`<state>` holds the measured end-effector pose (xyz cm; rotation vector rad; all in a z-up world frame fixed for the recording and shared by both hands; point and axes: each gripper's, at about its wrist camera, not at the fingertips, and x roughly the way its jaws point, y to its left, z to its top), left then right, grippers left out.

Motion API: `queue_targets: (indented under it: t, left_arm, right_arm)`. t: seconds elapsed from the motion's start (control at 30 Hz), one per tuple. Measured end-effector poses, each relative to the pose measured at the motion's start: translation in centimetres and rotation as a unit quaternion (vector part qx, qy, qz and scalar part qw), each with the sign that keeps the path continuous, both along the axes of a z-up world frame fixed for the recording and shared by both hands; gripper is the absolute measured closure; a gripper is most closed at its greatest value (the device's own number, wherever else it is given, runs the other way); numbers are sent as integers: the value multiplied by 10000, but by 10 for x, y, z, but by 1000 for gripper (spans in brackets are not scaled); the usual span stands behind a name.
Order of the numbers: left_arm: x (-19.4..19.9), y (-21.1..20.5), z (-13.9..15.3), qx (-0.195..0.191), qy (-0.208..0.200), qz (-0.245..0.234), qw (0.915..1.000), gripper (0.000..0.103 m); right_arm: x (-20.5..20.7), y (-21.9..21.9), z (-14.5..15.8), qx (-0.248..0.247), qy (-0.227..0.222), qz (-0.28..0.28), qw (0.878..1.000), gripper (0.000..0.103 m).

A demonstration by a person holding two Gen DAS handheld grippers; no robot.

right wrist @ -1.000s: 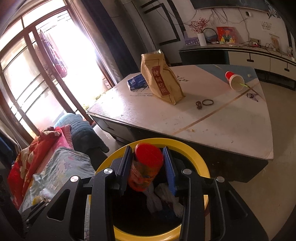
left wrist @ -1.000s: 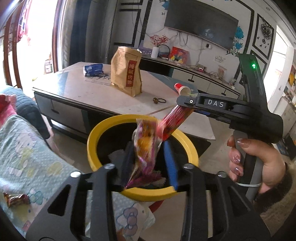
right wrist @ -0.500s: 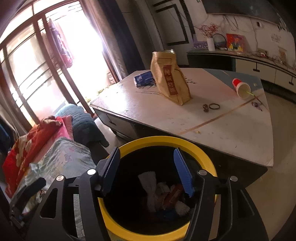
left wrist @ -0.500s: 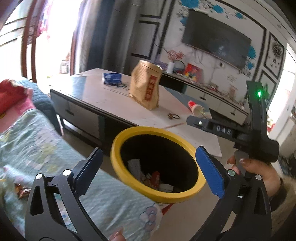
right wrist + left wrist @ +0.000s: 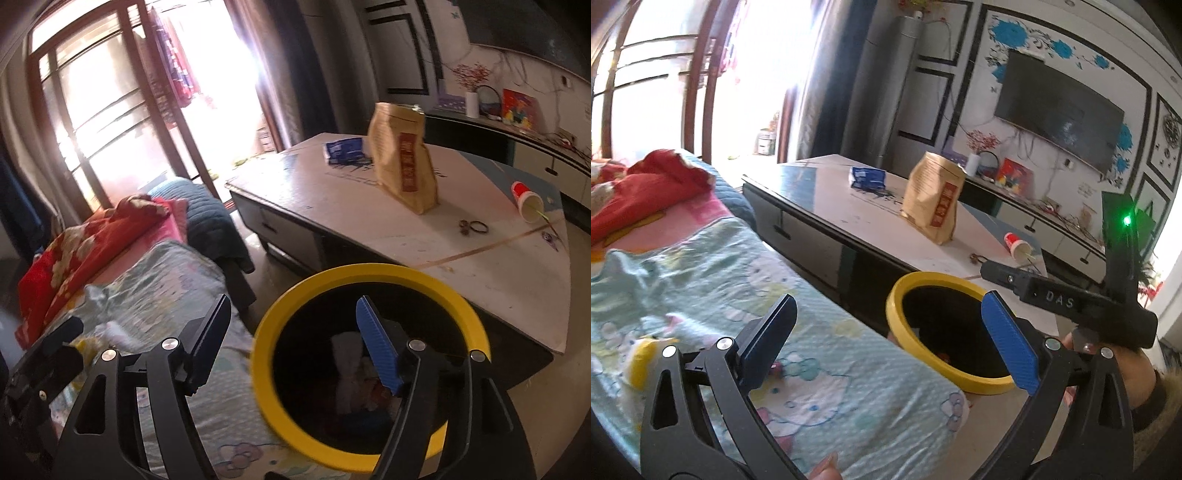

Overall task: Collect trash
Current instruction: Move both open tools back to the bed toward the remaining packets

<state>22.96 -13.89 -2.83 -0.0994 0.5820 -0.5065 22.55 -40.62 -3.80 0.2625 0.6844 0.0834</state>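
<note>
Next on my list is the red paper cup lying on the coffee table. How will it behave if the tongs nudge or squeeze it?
The red paper cup lies on its side, so a nudge would probably roll it in a curve, maybe toward the table edge. It looks thin-walled and probably light, so a firm squeeze may crush it. The straw poking from its mouth might slip out.

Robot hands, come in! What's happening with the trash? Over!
Left gripper open, empty. Right gripper open, empty. Yellow-rimmed trash bin holds wrappers. Paper cup lying on the coffee table. Nothing in the way.
</note>
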Motion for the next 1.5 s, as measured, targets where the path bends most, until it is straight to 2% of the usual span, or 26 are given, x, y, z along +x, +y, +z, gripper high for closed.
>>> queue_targets:
  t: [0.47, 0.87, 1.27, 1.5]
  left_arm:
    - [-9, 59, 10, -110, -96, 675, 9976, 11]
    - [-17, 106, 13, -250, -85, 1177, 9927, 11]
    - [-26, 160, 12, -356, -33, 1728, 9843, 11]
    - [-30, 202, 1, -323, 269, 2104, 9767, 11]
  right_arm:
    - [-4, 54, 6, -35, -12, 722, 9974, 34]
    - [-12, 105, 9, -73, -53, 1410, 9900, 34]
    - [-20, 172, -1, -279, 57, 2256, 9738, 33]
    - [-9, 208, -18, -652, 239, 2696, 9605, 34]
